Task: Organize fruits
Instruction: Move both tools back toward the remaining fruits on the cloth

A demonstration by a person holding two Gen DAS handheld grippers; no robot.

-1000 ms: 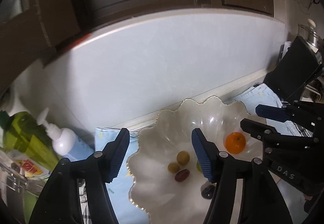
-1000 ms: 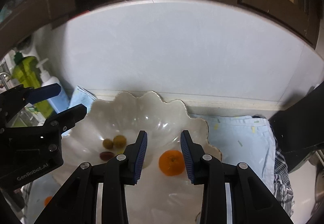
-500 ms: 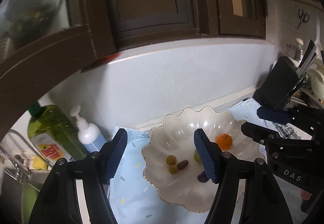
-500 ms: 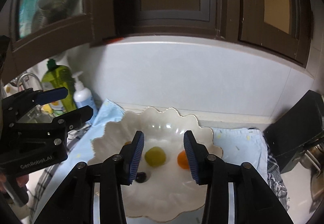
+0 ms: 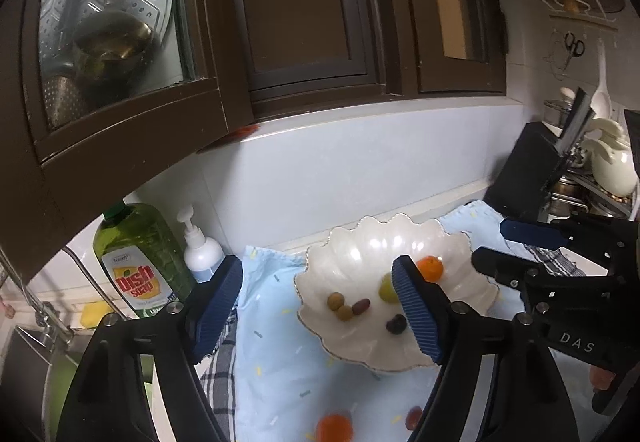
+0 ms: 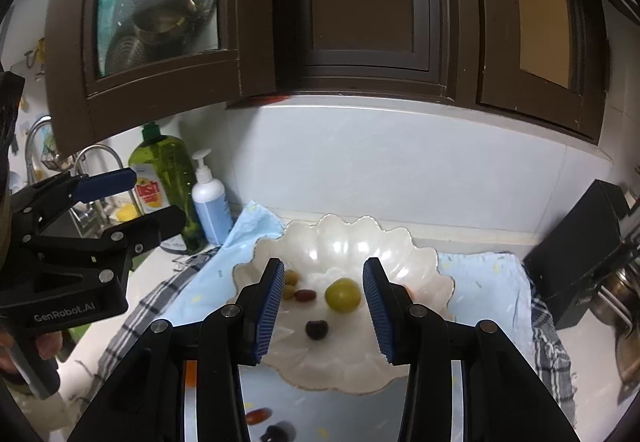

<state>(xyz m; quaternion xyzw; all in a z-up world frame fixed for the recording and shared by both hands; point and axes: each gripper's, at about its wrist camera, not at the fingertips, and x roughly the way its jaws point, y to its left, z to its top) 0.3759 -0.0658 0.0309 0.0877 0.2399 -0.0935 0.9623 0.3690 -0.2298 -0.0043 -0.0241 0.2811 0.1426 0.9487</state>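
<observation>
Hovering over the counter, I hold my left gripper (image 5: 318, 306) and right gripper (image 6: 322, 308) with jaws apart and empty. The scalloped, pearly bowl (image 6: 424, 266) already holds a smooth green fruit (image 6: 342, 295), an orange (image 5: 430, 268) and small grapes. I judge the job partly done: another orange (image 5: 334, 427) and dark grapes (image 6: 259, 416) lie on the pale blue cloth (image 5: 272, 358).
</observation>
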